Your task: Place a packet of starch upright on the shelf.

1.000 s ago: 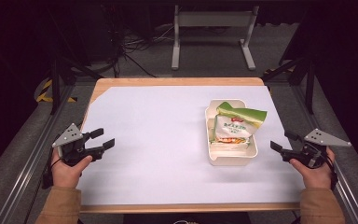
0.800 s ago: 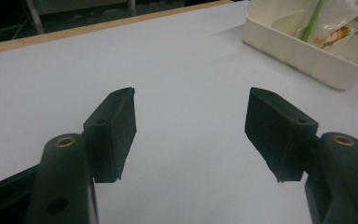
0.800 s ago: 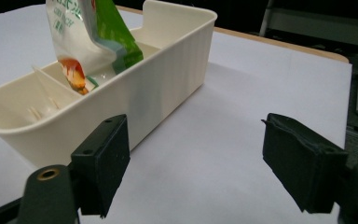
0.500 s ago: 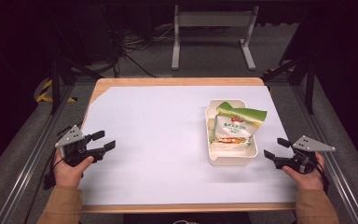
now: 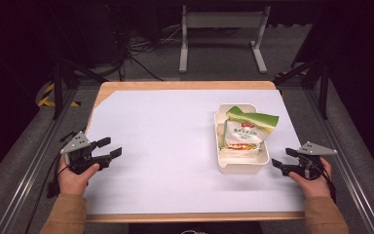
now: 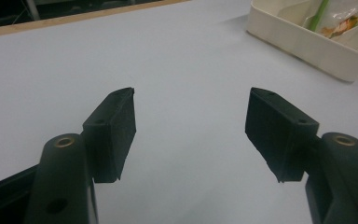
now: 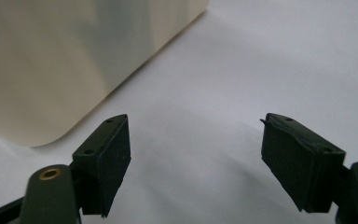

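Observation:
A cream plastic bin (image 5: 239, 165) stands on the right half of the white table cover (image 5: 165, 131). It holds a green and white snack bag (image 5: 246, 127) that leans out over its far rim. My left gripper (image 5: 111, 148) rests low at the table's left edge, open, with nothing between its jaws; far off in the left gripper view the bin (image 6: 307, 44) shows at the upper right. My right gripper (image 5: 283, 159) sits just right of the bin's near corner, open and empty, and the bin's wall (image 7: 65, 60) looms close in the right gripper view.
The wooden table edge (image 5: 185, 86) shows at the back and front of the cover. Metal rails (image 5: 24, 180) run along both sides of the table. A grey stand (image 5: 221, 34) and cables lie on the dark floor beyond.
My right gripper has come down and a little leftward, closer to the bin's near right corner. The left gripper has barely shifted.

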{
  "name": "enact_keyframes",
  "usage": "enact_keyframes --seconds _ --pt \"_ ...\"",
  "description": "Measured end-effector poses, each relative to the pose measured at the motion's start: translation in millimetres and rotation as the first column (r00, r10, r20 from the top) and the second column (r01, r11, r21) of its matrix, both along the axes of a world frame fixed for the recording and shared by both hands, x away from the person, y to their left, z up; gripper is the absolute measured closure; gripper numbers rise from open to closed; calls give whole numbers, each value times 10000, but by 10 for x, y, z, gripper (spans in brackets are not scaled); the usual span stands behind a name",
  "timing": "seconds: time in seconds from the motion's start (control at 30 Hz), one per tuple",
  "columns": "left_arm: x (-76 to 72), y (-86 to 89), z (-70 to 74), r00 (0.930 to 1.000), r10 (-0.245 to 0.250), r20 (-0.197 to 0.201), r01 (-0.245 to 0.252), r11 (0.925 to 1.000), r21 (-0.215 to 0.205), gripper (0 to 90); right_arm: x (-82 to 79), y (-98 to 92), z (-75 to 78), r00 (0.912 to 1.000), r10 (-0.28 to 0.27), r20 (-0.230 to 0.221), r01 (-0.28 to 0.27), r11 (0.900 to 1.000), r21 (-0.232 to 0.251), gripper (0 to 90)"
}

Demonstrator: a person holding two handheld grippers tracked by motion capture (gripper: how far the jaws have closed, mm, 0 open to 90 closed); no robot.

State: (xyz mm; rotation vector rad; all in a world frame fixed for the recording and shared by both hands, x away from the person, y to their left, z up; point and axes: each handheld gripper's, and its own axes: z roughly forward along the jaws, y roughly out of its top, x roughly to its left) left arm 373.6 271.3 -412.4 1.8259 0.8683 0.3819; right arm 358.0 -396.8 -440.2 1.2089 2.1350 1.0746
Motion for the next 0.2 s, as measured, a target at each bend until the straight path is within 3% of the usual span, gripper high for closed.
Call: enact_keyframes --seconds 0.2 --pt "4 -9 -7 10000 9 -21 -9 10000 27 345 -7 -13 10 9997 -199 115 197 9997 166 245"
